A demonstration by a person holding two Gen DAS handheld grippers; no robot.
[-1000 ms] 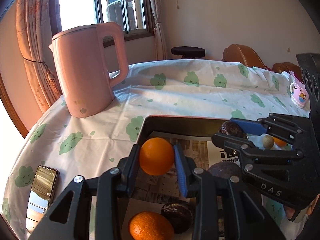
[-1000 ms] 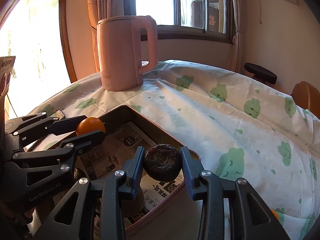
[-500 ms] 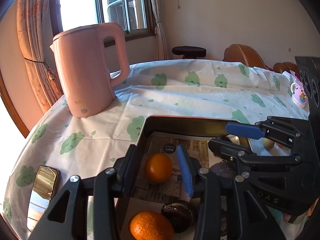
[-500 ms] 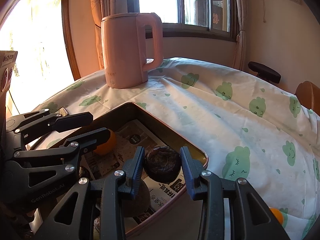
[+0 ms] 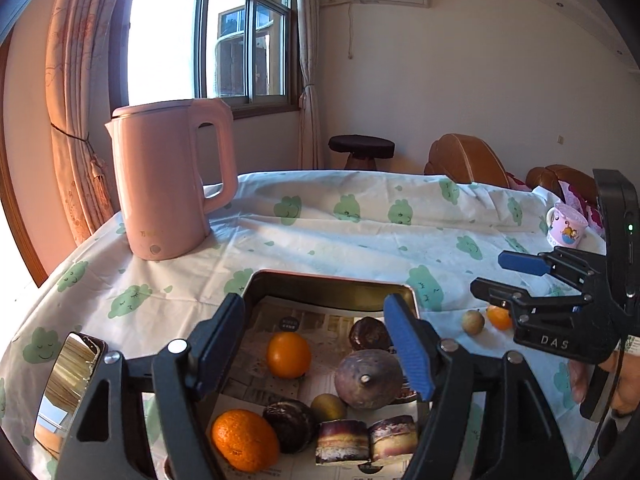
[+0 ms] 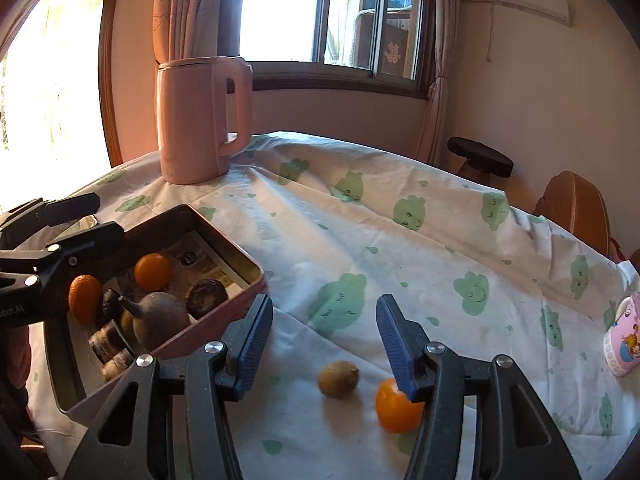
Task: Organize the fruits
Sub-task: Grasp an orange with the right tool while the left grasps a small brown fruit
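A metal tray (image 5: 332,280) lined with newspaper holds two oranges (image 5: 289,355), a dark round fruit (image 5: 370,334), a large purple-brown fruit (image 5: 366,378) and several other pieces. My left gripper (image 5: 316,344) is open and empty above the tray. My right gripper (image 6: 324,340) is open and empty over the tablecloth to the right of the tray (image 6: 248,276). A small brown fruit (image 6: 338,380) and an orange (image 6: 398,406) lie on the cloth just ahead of it, the orange partly behind the right finger.
A pink kettle (image 5: 168,180) stands at the far left of the table. A phone (image 5: 68,384) lies at the left edge. A pink cup (image 6: 622,340) stands at the right. A stool (image 5: 362,150) and chairs are beyond the table.
Both grippers have opened and pulled back. The orange from my left gripper and the dark round fruit from my right gripper now lie in the tray. My right gripper moved right, over the cloth.
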